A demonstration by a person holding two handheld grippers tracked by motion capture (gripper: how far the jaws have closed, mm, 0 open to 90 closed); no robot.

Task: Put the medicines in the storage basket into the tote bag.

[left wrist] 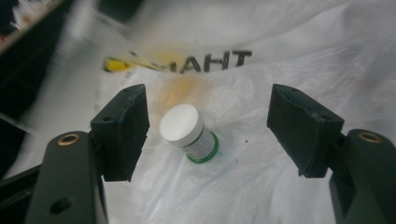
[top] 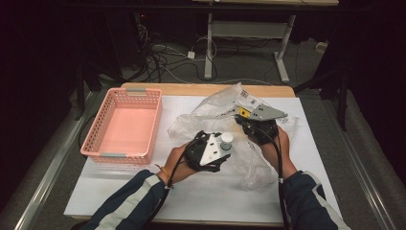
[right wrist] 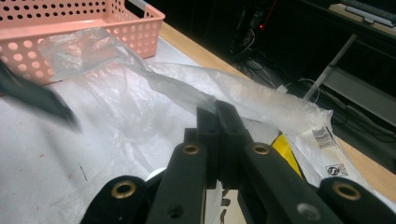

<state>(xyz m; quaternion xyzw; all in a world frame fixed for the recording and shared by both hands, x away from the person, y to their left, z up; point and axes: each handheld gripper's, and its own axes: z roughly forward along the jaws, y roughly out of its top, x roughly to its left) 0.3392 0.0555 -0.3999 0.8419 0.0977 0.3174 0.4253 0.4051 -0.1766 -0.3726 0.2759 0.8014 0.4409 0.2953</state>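
Note:
A small bottle (left wrist: 189, 135) with a white cap and a green band rests on a thin white plastic bag (left wrist: 289, 51) with dark print. My left gripper (left wrist: 212, 109) hovers over it, open, the jaws wide on either side and not touching it. In the high view the bottle (top: 226, 140) shows beside the left gripper (top: 218, 153) at the table's middle. My right gripper (top: 249, 120) sits just behind and to the right, by the crumpled bag (top: 215, 108). In its own view the right gripper (right wrist: 217, 112) is shut, with the bag's film (right wrist: 243, 91) pinched at the tips.
A pink perforated basket (top: 98, 124) stands at the left of the table, seen also as the basket (right wrist: 70, 18) at the far left of the right gripper view. A white sheet (top: 191, 196) covers the tabletop. Cables and a desk frame (top: 249, 33) lie beyond the far edge.

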